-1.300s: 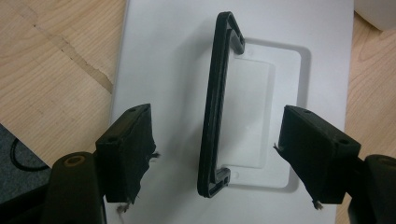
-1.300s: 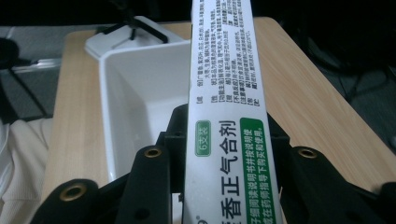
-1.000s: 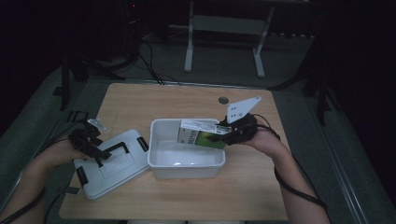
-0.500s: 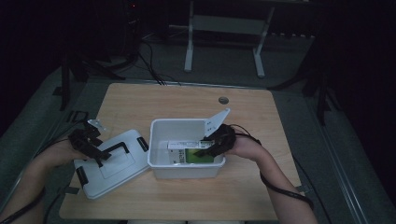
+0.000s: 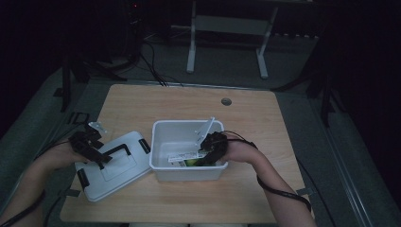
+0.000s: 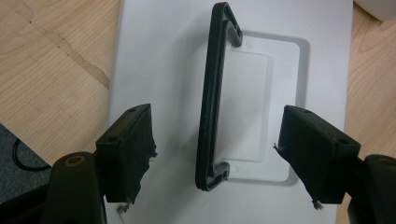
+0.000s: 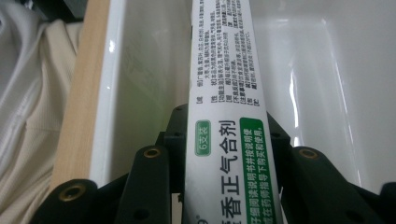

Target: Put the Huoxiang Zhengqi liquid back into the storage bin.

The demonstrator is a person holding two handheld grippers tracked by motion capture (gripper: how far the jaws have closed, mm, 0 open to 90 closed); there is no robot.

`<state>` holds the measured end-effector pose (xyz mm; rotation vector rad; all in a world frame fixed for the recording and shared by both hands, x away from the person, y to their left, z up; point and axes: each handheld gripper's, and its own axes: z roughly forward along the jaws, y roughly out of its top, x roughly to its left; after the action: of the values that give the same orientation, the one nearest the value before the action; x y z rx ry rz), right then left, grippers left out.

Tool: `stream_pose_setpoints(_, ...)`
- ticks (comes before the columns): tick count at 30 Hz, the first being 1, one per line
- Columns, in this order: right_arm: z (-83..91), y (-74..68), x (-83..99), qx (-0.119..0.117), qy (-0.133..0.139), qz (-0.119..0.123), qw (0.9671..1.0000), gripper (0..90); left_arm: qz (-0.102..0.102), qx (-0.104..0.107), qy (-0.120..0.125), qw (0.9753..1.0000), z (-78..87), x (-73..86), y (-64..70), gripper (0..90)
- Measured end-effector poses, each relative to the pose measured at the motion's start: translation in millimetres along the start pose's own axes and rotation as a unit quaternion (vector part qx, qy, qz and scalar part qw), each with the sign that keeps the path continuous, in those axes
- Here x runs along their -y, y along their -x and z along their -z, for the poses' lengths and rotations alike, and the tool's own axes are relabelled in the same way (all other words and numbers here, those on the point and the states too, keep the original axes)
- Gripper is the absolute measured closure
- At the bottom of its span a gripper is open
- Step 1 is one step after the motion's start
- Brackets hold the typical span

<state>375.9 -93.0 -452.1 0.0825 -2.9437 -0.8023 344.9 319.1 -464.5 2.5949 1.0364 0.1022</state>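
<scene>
Leftmost, the left gripper [image 5: 90, 147] hangs over the lid [image 5: 124, 171], which lies flat on the table [image 5: 265, 118] just left of the bin [image 5: 165, 163]. Its jaws stand wide apart. Seen from the left gripper view, the left gripper [image 6: 215, 154] has 1 pad on each side of the lid's black handle [image 6: 212, 98], and neither pad touches it. The handle lies flat against the lid [image 6: 163, 56], beside a shallow recess. Bare table [image 6: 42, 70] shows past the lid's edge.

Further right, the white bin stands open near the table's middle, its near wall close to the front edge. The right gripper [image 5: 210, 149] reaches down into it from the right, with the hand [image 5: 236, 151] over the right rim. Its jaws are clamped on a long carton [image 5: 187, 158], white with a green panel, which lies low in the bin along the near wall. From the right gripper view, the carton [image 7: 224, 102] runs straight out between the 2 jaws of the right gripper [image 7: 224, 154], printed face up, over the bin's glossy floor [image 7: 317, 84]. Whether the carton touches that floor I cannot tell.
</scene>
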Motion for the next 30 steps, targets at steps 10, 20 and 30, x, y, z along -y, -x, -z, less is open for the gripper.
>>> stream_pose_setpoints(10, -3.0, 0.0, -1.4, 0.000, -0.026, -0.006, 0.9996, 61.2, -0.002, -0.001, 0.003, 1.0000, 1.8, 0.6, 1.6, 26.4)
stream_pose_setpoints(20, 22.2, -1.1, 2.8, 0.005, 0.021, -0.013, 0.9997, 54.9, 0.000, 0.006, 0.003, 1.0000, 7.8, -0.5, 2.8, 26.5)
stream_pose_setpoints(30, 62.9, 0.0, 25.7, 0.076, 0.090, -0.054, 0.9915, 39.2, -0.001, 0.012, 0.009, 0.9999, 13.2, 0.7, 4.7, 26.5)
